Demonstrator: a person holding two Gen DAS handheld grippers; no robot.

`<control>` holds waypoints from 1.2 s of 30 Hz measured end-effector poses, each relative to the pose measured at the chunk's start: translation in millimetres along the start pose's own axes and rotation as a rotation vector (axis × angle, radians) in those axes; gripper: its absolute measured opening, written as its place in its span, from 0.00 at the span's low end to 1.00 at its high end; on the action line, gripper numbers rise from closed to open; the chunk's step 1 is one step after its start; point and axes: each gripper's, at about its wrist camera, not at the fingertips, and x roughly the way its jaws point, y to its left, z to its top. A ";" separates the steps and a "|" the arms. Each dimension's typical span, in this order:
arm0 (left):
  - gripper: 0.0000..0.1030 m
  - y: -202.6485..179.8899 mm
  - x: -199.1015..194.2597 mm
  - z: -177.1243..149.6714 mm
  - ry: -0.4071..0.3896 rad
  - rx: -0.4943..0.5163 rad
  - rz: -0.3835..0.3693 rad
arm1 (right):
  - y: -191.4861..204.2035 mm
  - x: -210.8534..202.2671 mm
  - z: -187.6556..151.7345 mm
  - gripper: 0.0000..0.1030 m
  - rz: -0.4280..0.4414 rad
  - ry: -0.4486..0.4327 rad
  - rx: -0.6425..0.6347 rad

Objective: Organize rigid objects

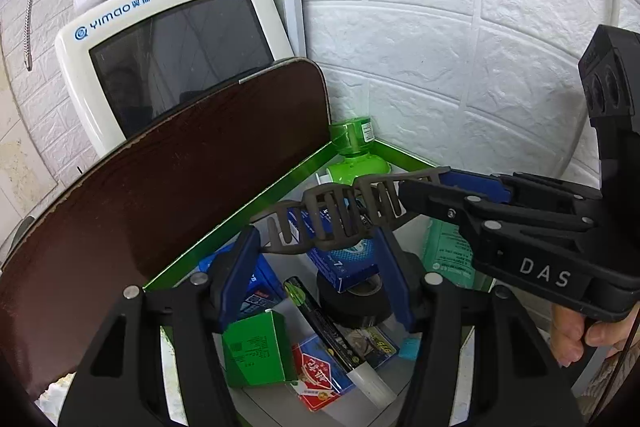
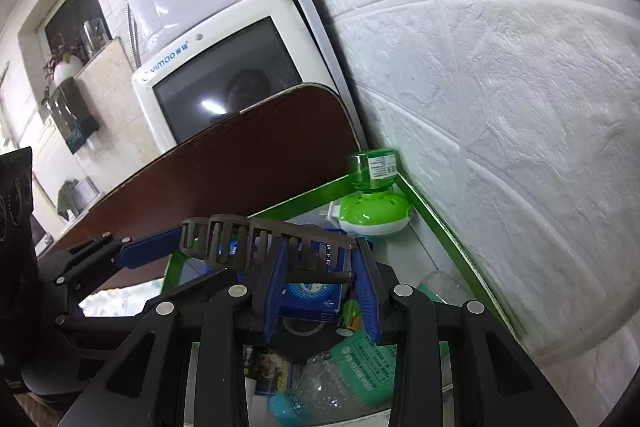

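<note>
Both grippers are carrying a dark grey ladder-shaped plastic piece [image 1: 340, 215] above the green-rimmed bin [image 1: 240, 211], which is crowded with boxes, a tape roll [image 1: 356, 303] and a bottle. The left gripper [image 1: 316, 267] is standing half open, pads bearing on the piece's near end; the right gripper [image 2: 320, 275] is pinching the far end narrowly. Next, I judge, comes lowering it into the bin and letting go.
</note>
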 end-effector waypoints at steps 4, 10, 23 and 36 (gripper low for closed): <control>0.56 -4.4 10.5 -0.7 0.013 0.027 0.025 | 2.2 4.9 -0.4 0.35 -0.022 -0.008 -0.005; 0.58 -5.1 13.8 0.3 0.012 0.040 0.022 | 6.7 9.7 -2.0 0.35 -0.054 -0.004 -0.017; 0.60 3.0 2.6 -10.1 0.020 -0.015 0.065 | 17.6 3.5 -8.2 0.35 -0.057 0.012 -0.027; 0.75 12.5 -42.2 -29.6 -0.011 -0.054 0.114 | 40.8 -30.8 -21.6 0.38 -0.071 0.026 -0.031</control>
